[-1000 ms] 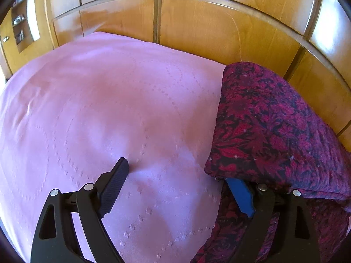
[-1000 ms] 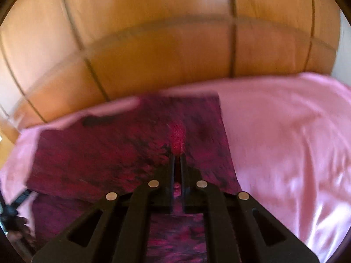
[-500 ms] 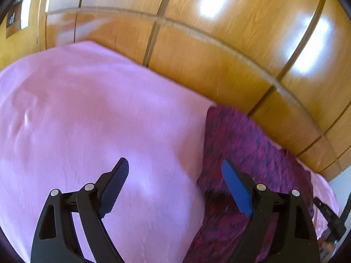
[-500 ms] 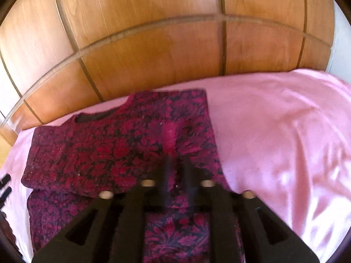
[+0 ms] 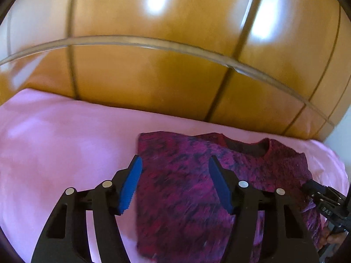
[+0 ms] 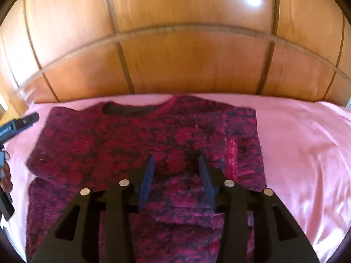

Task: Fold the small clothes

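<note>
A dark red floral top lies flat on the pink bedsheet, folded over itself, with its neckline toward the wooden headboard. It also shows in the left wrist view. My right gripper is open and empty, hovering over the middle of the top. My left gripper is open and empty above the top's left edge. Each gripper's tip shows at the other view's edge: the right one, the left one.
A glossy wooden headboard rises right behind the bed. Pink sheet spreads left of the top and right of it in the right wrist view. A hand shows at the left edge.
My right gripper has opened and let go of the top's fabric, which now lies flat. My left gripper has swung right and pulled back, so the whole top is before it.
</note>
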Motion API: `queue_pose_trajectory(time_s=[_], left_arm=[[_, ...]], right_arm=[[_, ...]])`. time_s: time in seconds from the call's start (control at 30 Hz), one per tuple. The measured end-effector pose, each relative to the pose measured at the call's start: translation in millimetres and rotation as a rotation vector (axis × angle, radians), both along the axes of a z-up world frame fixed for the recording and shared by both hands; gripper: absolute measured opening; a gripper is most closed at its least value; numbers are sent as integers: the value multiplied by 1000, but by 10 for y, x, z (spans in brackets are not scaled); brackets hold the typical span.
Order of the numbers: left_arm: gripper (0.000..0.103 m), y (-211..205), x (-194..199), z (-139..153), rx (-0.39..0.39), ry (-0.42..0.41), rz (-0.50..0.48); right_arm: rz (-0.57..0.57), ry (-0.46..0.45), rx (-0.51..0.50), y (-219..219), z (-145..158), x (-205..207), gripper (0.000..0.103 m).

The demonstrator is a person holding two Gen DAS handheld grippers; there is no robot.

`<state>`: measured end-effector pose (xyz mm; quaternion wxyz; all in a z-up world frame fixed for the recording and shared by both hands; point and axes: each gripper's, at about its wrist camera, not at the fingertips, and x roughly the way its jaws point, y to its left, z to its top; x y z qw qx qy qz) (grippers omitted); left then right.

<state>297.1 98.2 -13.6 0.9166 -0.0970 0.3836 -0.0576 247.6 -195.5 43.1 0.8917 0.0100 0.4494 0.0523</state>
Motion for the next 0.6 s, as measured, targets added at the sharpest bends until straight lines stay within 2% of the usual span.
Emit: queue_pose_trajectory(time_s=[0.07, 0.17, 0.27, 0.33, 0.43, 0.6], left_arm=[[62, -73, 127, -93, 5, 25, -15], [62, -184, 247, -389, -10, 113, -29], [63, -236, 187, -559, 22, 91, -16], [65, -230, 196, -571, 18, 95, -9], [65, -175, 216, -544, 9, 120, 14], [65, -247, -114, -312, 92, 90, 98]], right_arm=[[-10, 22, -41, -43, -108, 49, 42], [12, 22, -113, -36, -190, 26, 41], [17, 1, -129, -69, -255, -28, 42], [8, -2, -115, -82, -283, -18, 42], [-10, -20, -150, -27, -302, -8, 42], [-28, -38, -145, -33, -298, -39, 44]])
